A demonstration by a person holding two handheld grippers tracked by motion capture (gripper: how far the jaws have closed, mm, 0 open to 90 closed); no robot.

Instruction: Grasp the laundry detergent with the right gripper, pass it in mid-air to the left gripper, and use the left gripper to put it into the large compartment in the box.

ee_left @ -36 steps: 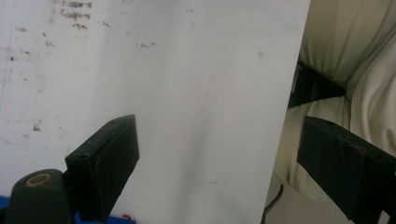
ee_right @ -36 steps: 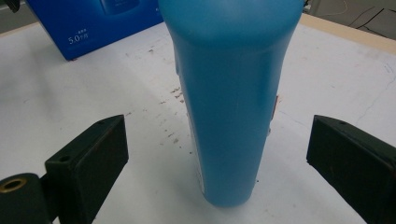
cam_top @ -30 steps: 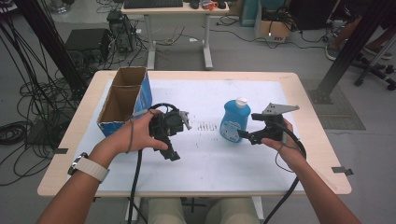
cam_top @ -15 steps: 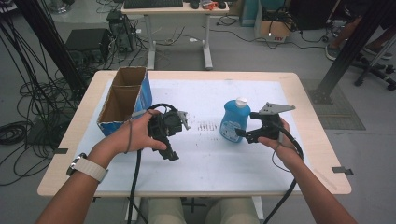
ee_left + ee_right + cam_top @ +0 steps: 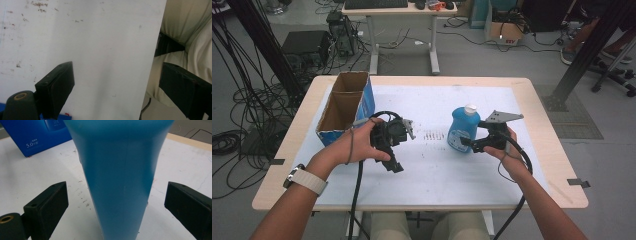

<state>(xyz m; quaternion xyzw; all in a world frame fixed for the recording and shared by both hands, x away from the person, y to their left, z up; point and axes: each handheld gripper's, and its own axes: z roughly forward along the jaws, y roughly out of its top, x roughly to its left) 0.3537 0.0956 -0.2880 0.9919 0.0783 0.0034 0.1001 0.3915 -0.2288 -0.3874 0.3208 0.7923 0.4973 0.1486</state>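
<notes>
Blue bottle [image 5: 462,131] upright between the wide-open fingers of the right gripper [image 5: 468,143].

Long axis vertical, white cap [image 5: 470,108] pointing up, base on the white table [image 5: 452,180]. Seen in the right gripper view standing midway between both black fingers [image 5: 47,207], touching neither, gaps on each side. Left gripper [image 5: 117,92] also spread wide, holding nothing, tilted down over the near table edge. Cardboard box [image 5: 343,106] well apart, beyond the left hand [image 5: 357,145].
</notes>
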